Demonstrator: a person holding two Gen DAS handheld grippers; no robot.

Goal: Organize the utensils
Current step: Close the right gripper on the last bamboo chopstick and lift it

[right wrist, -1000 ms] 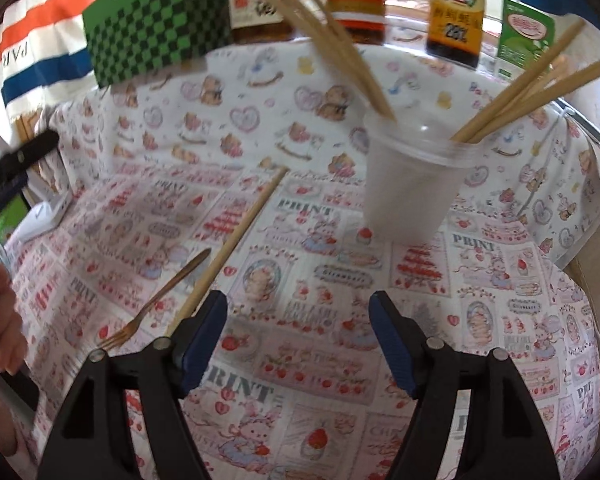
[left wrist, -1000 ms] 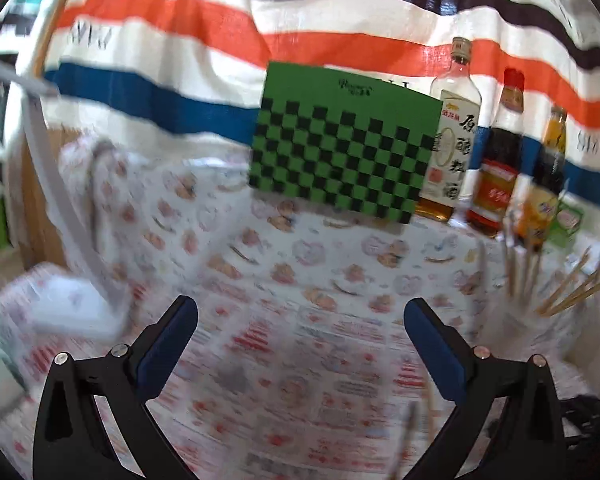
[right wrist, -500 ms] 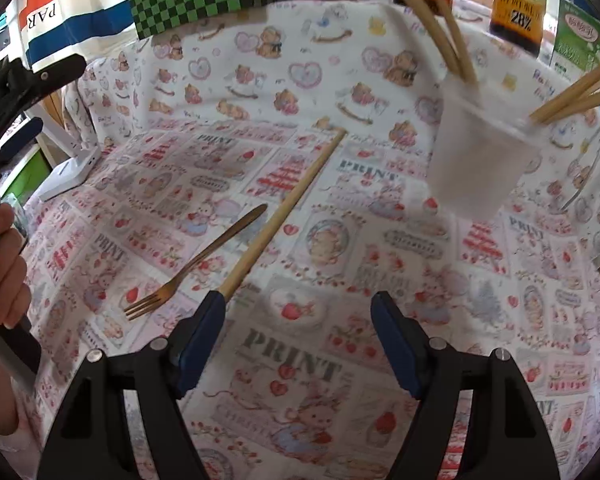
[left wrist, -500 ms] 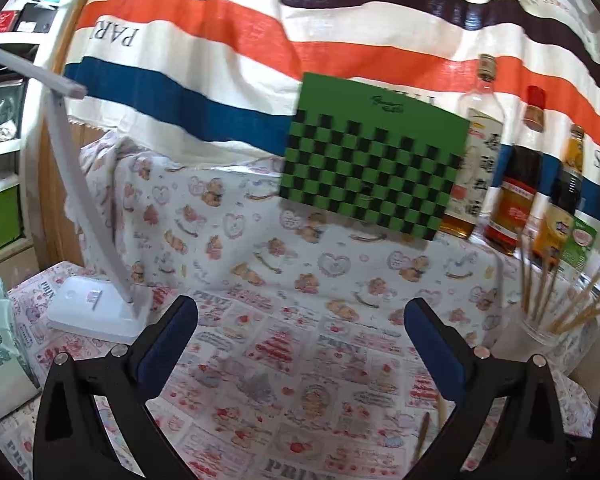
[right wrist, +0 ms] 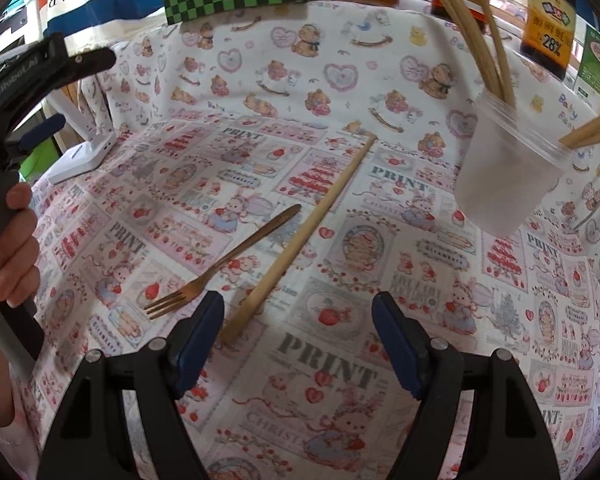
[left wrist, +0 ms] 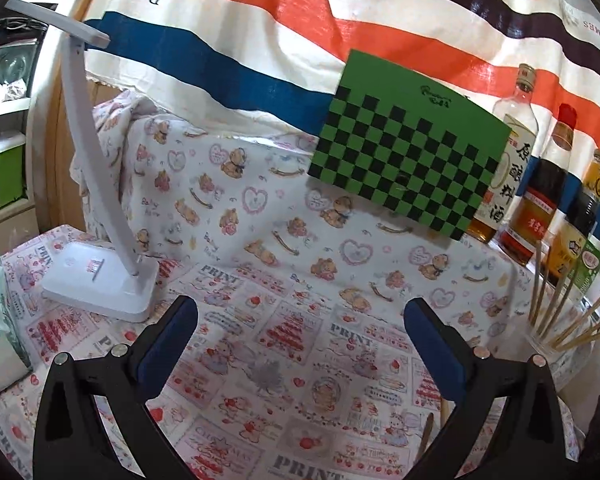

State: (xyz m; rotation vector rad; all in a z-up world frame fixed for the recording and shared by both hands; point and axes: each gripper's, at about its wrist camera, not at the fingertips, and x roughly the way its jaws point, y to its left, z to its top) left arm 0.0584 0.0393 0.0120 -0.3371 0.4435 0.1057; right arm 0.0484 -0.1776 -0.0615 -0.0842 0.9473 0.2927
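Right tongs (right wrist: 298, 332) gape wide and empty — a wooden chopstick (right wrist: 300, 240) and gold fork (right wrist: 220, 264) just ahead; left tongs (left wrist: 300, 324) likewise open, holding nothing.

Pink-and-red cartoon print across the tabletop cloth (right wrist: 340, 364). Gold fork (right wrist: 220, 264), pale wooden chopstick (right wrist: 304, 236), frosted cup (right wrist: 504, 176). Green-and-black checkered board (left wrist: 408, 160). Orange, navy, cream striped curtain (left wrist: 260, 28). White lamp (left wrist: 100, 272).

Left wrist faces the backdrop; right wrist tilts down at the shared tablecloth (right wrist: 440, 292).
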